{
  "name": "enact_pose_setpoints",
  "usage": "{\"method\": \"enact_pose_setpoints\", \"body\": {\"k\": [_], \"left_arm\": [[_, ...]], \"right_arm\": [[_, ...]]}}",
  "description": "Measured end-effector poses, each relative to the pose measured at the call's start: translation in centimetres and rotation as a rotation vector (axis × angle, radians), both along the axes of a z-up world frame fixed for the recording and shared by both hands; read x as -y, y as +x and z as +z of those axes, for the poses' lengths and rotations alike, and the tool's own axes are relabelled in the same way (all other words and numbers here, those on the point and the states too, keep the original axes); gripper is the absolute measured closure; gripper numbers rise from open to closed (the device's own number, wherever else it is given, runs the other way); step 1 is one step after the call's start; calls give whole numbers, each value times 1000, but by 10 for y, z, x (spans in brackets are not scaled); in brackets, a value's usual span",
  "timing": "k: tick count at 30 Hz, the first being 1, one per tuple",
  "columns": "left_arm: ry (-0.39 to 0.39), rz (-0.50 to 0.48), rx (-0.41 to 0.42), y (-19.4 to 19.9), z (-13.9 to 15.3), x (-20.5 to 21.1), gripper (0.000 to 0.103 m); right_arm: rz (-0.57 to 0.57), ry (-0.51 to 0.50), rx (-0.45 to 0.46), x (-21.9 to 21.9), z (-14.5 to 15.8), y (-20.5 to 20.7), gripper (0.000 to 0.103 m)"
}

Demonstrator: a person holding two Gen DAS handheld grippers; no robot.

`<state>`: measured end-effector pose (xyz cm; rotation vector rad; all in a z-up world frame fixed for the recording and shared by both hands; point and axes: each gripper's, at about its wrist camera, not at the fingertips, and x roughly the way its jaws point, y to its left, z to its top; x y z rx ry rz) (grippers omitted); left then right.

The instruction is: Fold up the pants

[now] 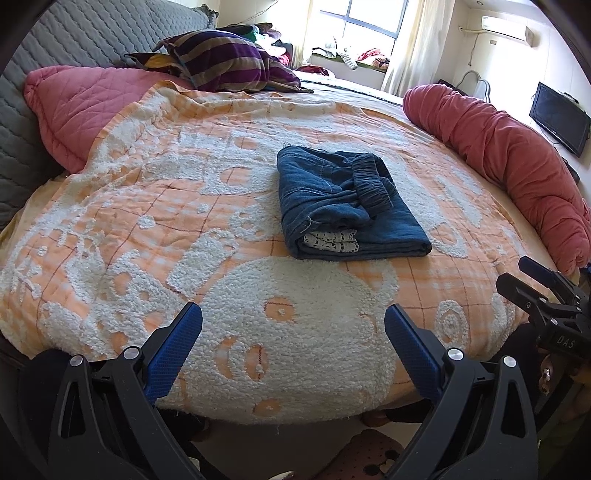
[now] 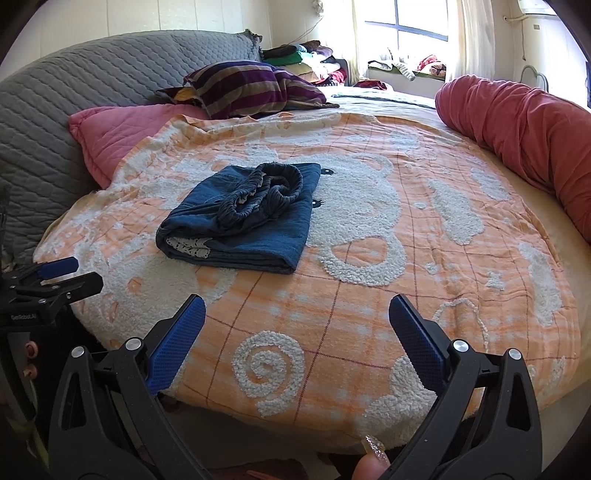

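Observation:
The blue denim pants (image 1: 347, 205) lie folded into a compact bundle on the orange and white blanket (image 1: 221, 258), with the elastic waistband on top and white lace showing at the near fold. They also show in the right wrist view (image 2: 243, 218). My left gripper (image 1: 293, 354) is open and empty, held back over the bed's near edge, well short of the pants. My right gripper (image 2: 297, 347) is open and empty too, near the same edge, to the right of the pants. Each gripper shows in the other's view, the right one (image 1: 543, 291) and the left one (image 2: 55, 280).
A pink quilted pillow (image 1: 85, 107) and a striped purple pillow (image 1: 229, 61) lie at the far left against the grey headboard (image 1: 74, 33). A rolled red quilt (image 1: 517, 162) lines the bed's right side. A television (image 1: 559, 118) stands at the right wall.

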<state>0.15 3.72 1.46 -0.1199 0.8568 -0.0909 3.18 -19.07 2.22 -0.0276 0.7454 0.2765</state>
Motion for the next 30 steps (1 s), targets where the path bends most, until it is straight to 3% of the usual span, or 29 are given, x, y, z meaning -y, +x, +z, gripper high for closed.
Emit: {"method": "enact_pose_setpoints", "body": {"k": [19,25,30], "left_arm": [[39,31,-15,7,-3,-8,4],[25,111,-29,24,-10,-36,4],[9,213,-66,67,-15,-83,4]], "right_arm": [[-8,-6,-4,4,-1,2,9],[-40,-14,-17,18,-5,16,9],[-122,1,-36,54,-9,48,9]]}}
